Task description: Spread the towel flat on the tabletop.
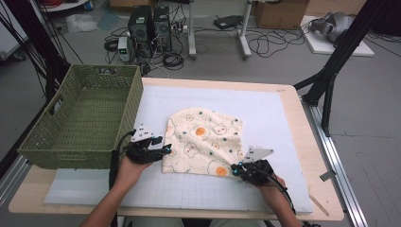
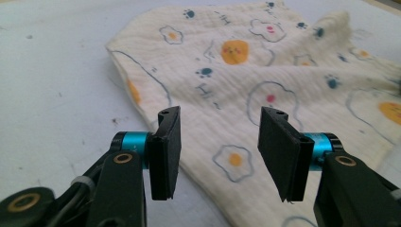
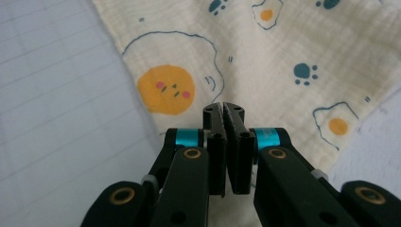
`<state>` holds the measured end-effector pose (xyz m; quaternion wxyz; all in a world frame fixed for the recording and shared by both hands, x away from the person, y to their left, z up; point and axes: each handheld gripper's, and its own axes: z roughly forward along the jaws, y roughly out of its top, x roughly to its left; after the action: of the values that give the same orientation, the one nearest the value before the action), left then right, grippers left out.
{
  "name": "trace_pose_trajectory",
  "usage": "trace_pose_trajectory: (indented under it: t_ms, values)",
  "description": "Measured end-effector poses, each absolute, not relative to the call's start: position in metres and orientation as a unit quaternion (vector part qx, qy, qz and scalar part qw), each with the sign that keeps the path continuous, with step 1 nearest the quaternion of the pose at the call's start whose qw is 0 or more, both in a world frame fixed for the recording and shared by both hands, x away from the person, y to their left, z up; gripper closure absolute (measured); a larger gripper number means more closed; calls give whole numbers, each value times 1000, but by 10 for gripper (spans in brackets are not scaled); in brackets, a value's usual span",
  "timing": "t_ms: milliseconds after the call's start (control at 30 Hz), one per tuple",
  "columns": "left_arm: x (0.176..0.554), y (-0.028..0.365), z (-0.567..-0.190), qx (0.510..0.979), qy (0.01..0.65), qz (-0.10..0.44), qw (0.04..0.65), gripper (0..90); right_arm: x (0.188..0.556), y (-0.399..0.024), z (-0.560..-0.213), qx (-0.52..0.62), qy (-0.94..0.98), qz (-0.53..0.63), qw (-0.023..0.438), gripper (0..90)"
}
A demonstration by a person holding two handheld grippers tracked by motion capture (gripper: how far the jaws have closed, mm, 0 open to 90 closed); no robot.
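Note:
A cream cloth [image 1: 203, 139] printed with fried eggs and paw marks lies rumpled on the white gridded mat [image 1: 269, 109]. My left gripper [image 1: 163, 144] is at the cloth's left edge. In the left gripper view the left gripper [image 2: 221, 114] stands open over the cloth [image 2: 246, 71], with nothing pressed between the pads. My right gripper [image 1: 237, 168] is at the cloth's near right corner. In the right gripper view the right gripper [image 3: 223, 107] has its jaws pressed together, tips down on the cloth [image 3: 283, 56] beside an orange egg face, pinching the fabric.
A green woven basket [image 1: 71, 153] stands empty at the table's left, close to my left hand. The wooden table [image 1: 307, 156] borders the mat on the right. Black frame legs, cables and computer boxes stand on the floor beyond.

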<state>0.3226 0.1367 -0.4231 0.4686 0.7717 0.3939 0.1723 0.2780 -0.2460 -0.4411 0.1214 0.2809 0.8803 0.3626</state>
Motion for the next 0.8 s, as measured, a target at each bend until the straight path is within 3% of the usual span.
trace_pose_trajectory:
  t_ms: [200, 267, 467, 667, 800]
  values:
    - [331, 134, -431, 779, 402, 173, 450, 491, 253, -261, -439, 263, 888, 368, 84, 874]
    - [333, 133, -434, 780, 401, 172, 449, 498, 249, -266, -438, 268, 884, 373, 90, 814]
    - [338, 125, -443, 796, 400, 165, 423, 499, 263, -274, -422, 319, 840, 415, 142, 637]
    - [336, 114, -449, 821, 376, 167, 396, 531, 288, -252, -432, 346, 841, 372, 186, 538]
    - [332, 109, -448, 833, 345, 162, 401, 760, 305, -242, -444, 362, 847, 344, 184, 497]
